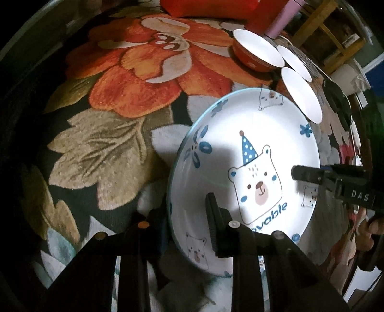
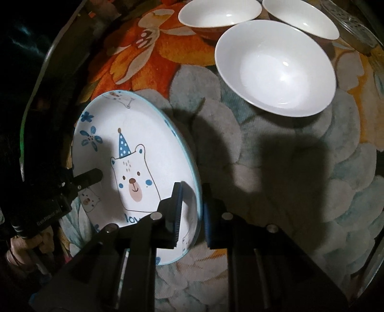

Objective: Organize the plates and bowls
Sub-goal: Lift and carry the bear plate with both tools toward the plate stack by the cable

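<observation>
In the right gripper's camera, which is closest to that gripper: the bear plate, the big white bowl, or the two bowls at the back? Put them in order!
1. Bear plate: its rim sits between the right gripper fingers.
2. Big white bowl: farther out, upper right.
3. Back bowls, left and right: at the top edge, too close to rank.

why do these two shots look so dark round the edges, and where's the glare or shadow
Left wrist view: fisheye bends the scene and blackens the corners; the bear plate is lit brightly, with a finger shadow on its left half. Right wrist view: same dark rim; small glints in the white bowl; broad gripper shadows across the floral cloth.
</observation>
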